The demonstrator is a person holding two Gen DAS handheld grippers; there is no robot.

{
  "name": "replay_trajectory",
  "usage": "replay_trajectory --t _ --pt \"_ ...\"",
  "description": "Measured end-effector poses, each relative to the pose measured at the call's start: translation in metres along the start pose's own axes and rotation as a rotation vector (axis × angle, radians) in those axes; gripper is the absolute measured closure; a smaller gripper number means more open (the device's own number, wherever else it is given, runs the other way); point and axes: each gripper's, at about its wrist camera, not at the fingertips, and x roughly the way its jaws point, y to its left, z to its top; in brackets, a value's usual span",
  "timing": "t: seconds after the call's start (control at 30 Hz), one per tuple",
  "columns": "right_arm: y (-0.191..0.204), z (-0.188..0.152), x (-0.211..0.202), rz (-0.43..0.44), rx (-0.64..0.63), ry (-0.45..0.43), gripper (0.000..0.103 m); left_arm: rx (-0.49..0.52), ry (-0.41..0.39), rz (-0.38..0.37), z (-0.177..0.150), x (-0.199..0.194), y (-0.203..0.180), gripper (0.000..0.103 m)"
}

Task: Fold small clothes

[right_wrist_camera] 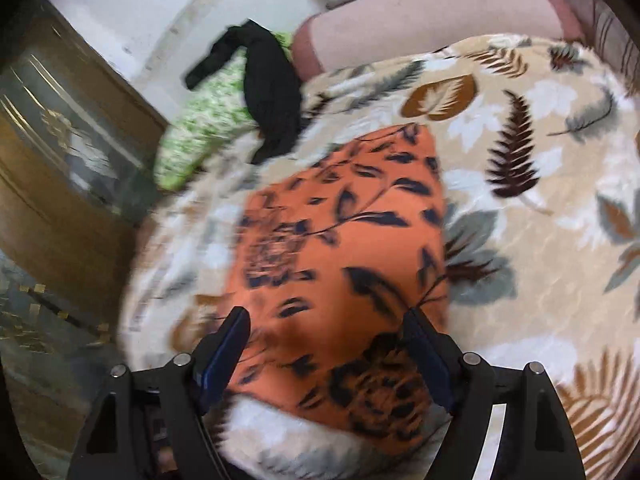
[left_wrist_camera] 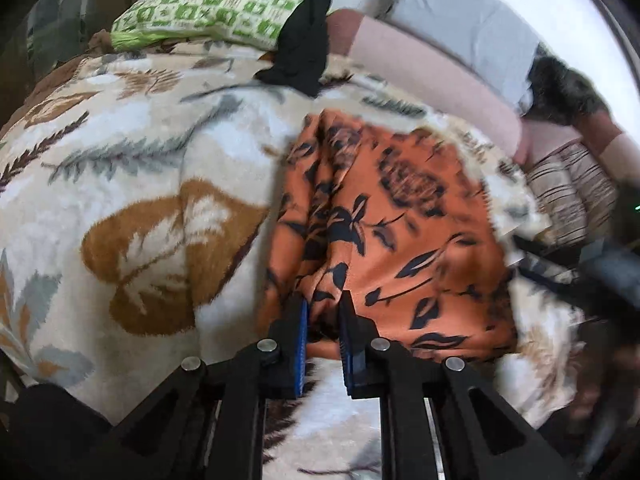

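Observation:
An orange garment [left_wrist_camera: 400, 224] with dark blue leaf and flower print lies on a leaf-patterned blanket [left_wrist_camera: 132, 176]. My left gripper [left_wrist_camera: 323, 304] is shut on a bunched fold at the garment's near left edge, and the cloth rises in a ridge from the pinch. In the right wrist view the same orange garment [right_wrist_camera: 344, 248] lies flat on the blanket [right_wrist_camera: 540, 184]. My right gripper [right_wrist_camera: 326, 318] hovers open over its near edge, with the fingers wide apart and the cloth below them, untouched by the pads.
A black garment [left_wrist_camera: 308, 40] lies draped over a green-and-white patterned pillow [left_wrist_camera: 208, 12] at the far side of the bed. Pink and grey pillows [left_wrist_camera: 432, 60] line the far right. A wooden cabinet [right_wrist_camera: 60, 152] stands beyond the bed's left edge.

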Motion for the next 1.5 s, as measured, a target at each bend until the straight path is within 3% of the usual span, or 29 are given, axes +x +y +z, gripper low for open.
replay_trajectory --t 0.03,0.1,0.13,0.17,0.27,0.4,0.43,0.47,0.53,0.57,0.63,0.73,0.77,0.83,0.87,0.93,1.07,1.17,1.27,1.3,1.43,1.5 --pt "-0.003 -0.001 0.006 -0.001 0.009 0.021 0.021 -0.003 -0.022 -0.023 0.008 -0.009 -0.002 0.085" --pt "-0.006 -0.004 0.008 -0.007 0.01 0.009 0.021 -0.003 -0.088 -0.05 0.026 -0.021 -0.007 0.056" --pt "-0.007 -0.004 0.008 0.002 0.009 0.005 0.02 -0.007 -0.117 -0.068 0.036 -0.025 -0.006 0.032" --pt "-0.007 -0.004 0.007 0.009 0.012 0.003 0.02 -0.008 -0.129 -0.095 0.049 -0.021 -0.007 0.03" --pt "-0.01 -0.002 0.008 0.022 0.019 0.006 0.019 0.007 -0.034 -0.113 0.081 0.02 -0.008 0.03" --pt "-0.013 -0.004 0.006 0.041 0.023 -0.002 0.019 -0.033 0.166 -0.125 0.102 0.089 -0.008 0.037" --pt "-0.014 -0.004 0.005 0.047 0.026 -0.003 0.019 -0.049 0.198 -0.09 0.103 0.1 -0.006 0.05" --pt "-0.014 -0.005 0.005 0.052 0.029 -0.005 0.019 -0.042 0.215 -0.098 0.103 0.106 -0.007 0.071" --pt "-0.015 -0.005 0.005 0.064 0.026 -0.004 0.019 -0.038 0.236 -0.123 0.104 0.107 -0.01 0.088" --pt "-0.016 -0.005 0.006 0.065 0.022 -0.002 0.019 -0.03 0.217 -0.122 0.104 0.101 -0.012 0.089" --pt "-0.017 -0.004 0.007 0.073 0.018 0.008 0.018 0.069 0.079 -0.068 0.104 0.063 -0.031 0.09" --pt "-0.018 -0.004 0.002 0.081 0.017 0.015 0.018 0.144 -0.067 -0.03 0.094 0.025 -0.041 0.089" --pt "-0.019 -0.004 0.001 0.086 0.02 0.015 0.018 0.158 -0.057 -0.001 0.09 0.032 -0.038 0.088" --pt "-0.02 -0.004 0.003 0.075 0.013 0.023 0.018 0.109 0.096 0.045 0.087 0.081 -0.017 0.085" --pt "-0.021 -0.004 0.006 0.059 0.013 0.038 0.018 0.064 0.126 0.054 0.083 0.096 -0.003 0.082" --pt "-0.024 -0.004 0.008 0.063 0.029 0.075 0.018 0.046 0.099 0.023 0.086 0.084 0.0 0.082" --pt "-0.026 0.002 -0.012 0.061 0.042 -0.001 0.018 0.073 0.105 0.026 0.086 0.085 -0.002 0.076" --pt "-0.018 0.013 -0.02 0.131 0.057 -0.038 0.018 0.035 0.108 0.001 0.087 0.084 0.007 0.071" --pt "-0.023 0.012 -0.002 0.314 0.141 0.036 0.018 0.008 0.091 0.032 0.087 0.072 0.011 0.064" --pt "-0.031 0.004 0.016 0.311 0.174 0.095 0.018 0.007 0.062 0.03 0.089 0.063 0.007 0.064" --pt "-0.045 -0.004 0.017 0.338 0.243 0.099 0.018 0.089 -0.052 -0.002 0.076 0.014 -0.018 0.063" --pt "-0.041 0.007 0.006 0.325 0.213 0.095 0.018 0.187 0.002 0.026 0.056 0.026 -0.036 0.063"
